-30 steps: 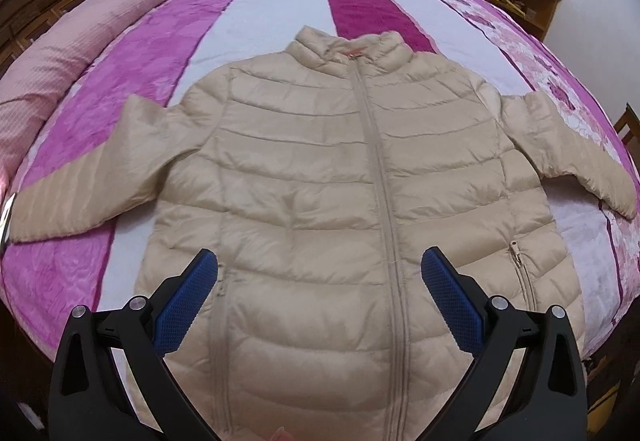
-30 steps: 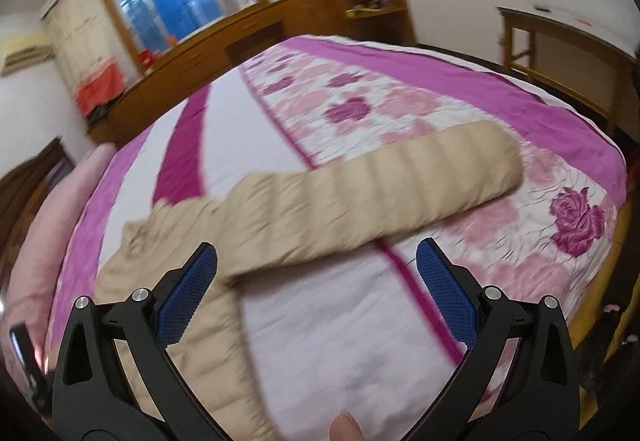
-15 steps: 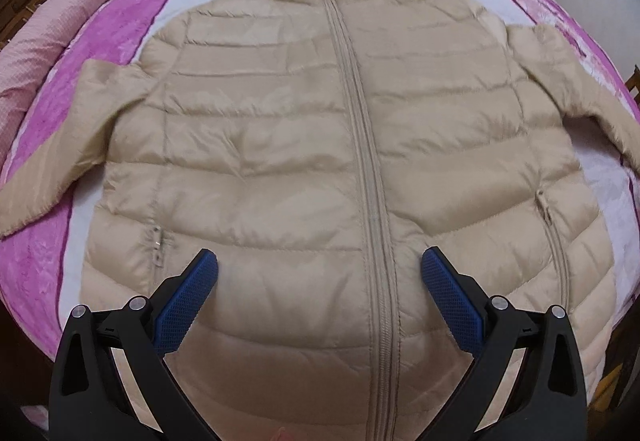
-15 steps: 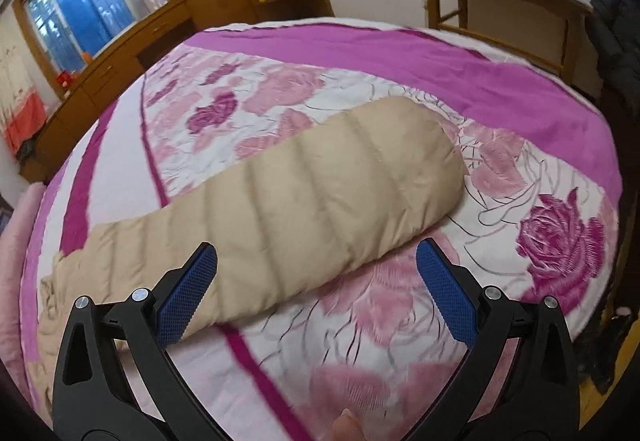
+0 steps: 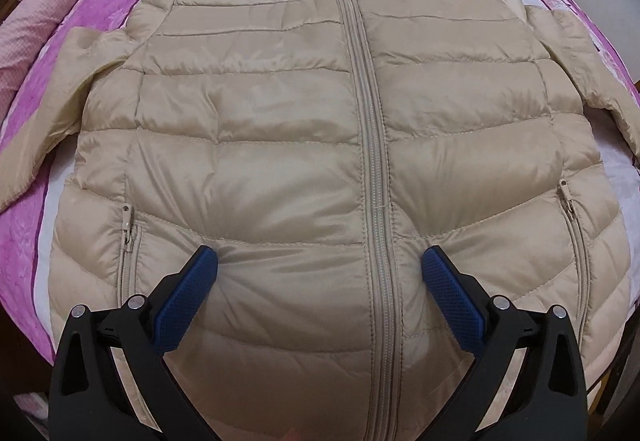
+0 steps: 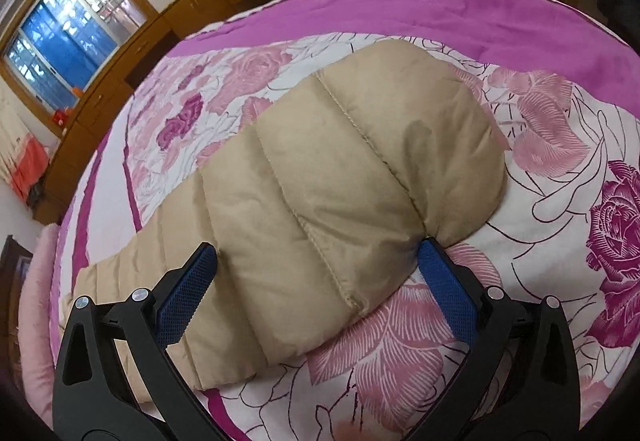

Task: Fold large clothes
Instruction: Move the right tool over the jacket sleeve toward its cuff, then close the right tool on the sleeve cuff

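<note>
Light: soft, even indoor | bright blue-paned window (image 6: 68, 37) upper left | sharp centre | fisheye-bent, dark-vignetted edges

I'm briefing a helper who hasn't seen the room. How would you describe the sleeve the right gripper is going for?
On the bed's quilt, find its white panel printed with pink roses. A beige quilted sleeve lies across that print, its rounded cuff pointing at the dark magenta rose. It is the only plain, puffy thing there, with the open right gripper straddling it.

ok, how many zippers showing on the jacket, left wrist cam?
3. The main zipper runs down the centre of the jacket, fully closed. One pocket zipper sits low on the picture's left, another pocket zipper low on its right. Any on the underside are hidden.
</note>
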A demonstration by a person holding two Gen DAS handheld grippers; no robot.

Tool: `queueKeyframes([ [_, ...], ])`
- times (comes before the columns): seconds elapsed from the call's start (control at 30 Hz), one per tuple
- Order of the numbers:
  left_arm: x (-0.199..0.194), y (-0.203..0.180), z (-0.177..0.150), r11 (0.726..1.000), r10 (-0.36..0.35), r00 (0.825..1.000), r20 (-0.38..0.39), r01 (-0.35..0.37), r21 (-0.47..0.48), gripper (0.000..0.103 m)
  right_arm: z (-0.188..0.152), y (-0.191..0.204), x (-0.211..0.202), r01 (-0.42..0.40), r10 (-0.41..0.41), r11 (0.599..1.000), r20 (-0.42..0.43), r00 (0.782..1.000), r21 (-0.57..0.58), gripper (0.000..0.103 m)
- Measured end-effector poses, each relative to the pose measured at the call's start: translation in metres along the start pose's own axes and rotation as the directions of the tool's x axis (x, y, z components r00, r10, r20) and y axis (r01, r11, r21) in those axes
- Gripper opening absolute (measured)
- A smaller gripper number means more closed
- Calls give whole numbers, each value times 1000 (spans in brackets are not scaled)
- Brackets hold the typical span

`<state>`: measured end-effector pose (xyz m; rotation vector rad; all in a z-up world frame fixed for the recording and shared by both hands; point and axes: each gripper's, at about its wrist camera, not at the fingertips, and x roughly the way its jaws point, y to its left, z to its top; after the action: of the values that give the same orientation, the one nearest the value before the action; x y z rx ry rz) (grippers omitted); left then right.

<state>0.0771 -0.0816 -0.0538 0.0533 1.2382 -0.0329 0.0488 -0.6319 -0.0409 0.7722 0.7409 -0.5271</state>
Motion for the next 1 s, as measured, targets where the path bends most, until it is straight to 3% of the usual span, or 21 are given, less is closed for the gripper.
queueKeyframes([
  [0.13, -1, 2, -1, 1000, -4, 1000, 18, 4, 5, 99, 0, 2, -2, 11, -11, 1000, -10, 1000, -9, 97],
  [0.23, -4, -1, -7, 1000, 1, 999, 50, -2, 21, 98, -1, -3, -8, 48, -48, 999, 15, 999, 9, 59],
  [0.27, -4, -2, -10, 1000, 3, 998, 62, -5, 28, 98, -2, -6, -11, 45, -46, 999, 19, 999, 12, 52],
  [0.33, -5, -3, -10, 999, 0, 997, 73, -3, 33, 98, -2, -9, -13, 0, -1, 1000, 12, 1000, 21, 25],
  [0.4, -6, -2, -10, 999, -8, 997, 81, 5, 40, 98, -1, -8, -17, -40, 40, 999, 5, 999, 23, 14],
  [0.53, -10, -1, -9, 999, -14, 996, 84, 10, 47, 98, -2, 5, -39, -103, 104, 995, 29, 994, -6, 10],
  [0.73, -17, 3, -6, 998, -23, 996, 88, 18, 52, 98, -9, 38, -91, -234, 241, 968, 80, 967, -92, 10],
  [1.0, -31, 16, -7, 999, -22, 992, 122, 16, 51, 98, -26, 94, -126, -388, 396, 908, 23, 918, -158, 10],
])
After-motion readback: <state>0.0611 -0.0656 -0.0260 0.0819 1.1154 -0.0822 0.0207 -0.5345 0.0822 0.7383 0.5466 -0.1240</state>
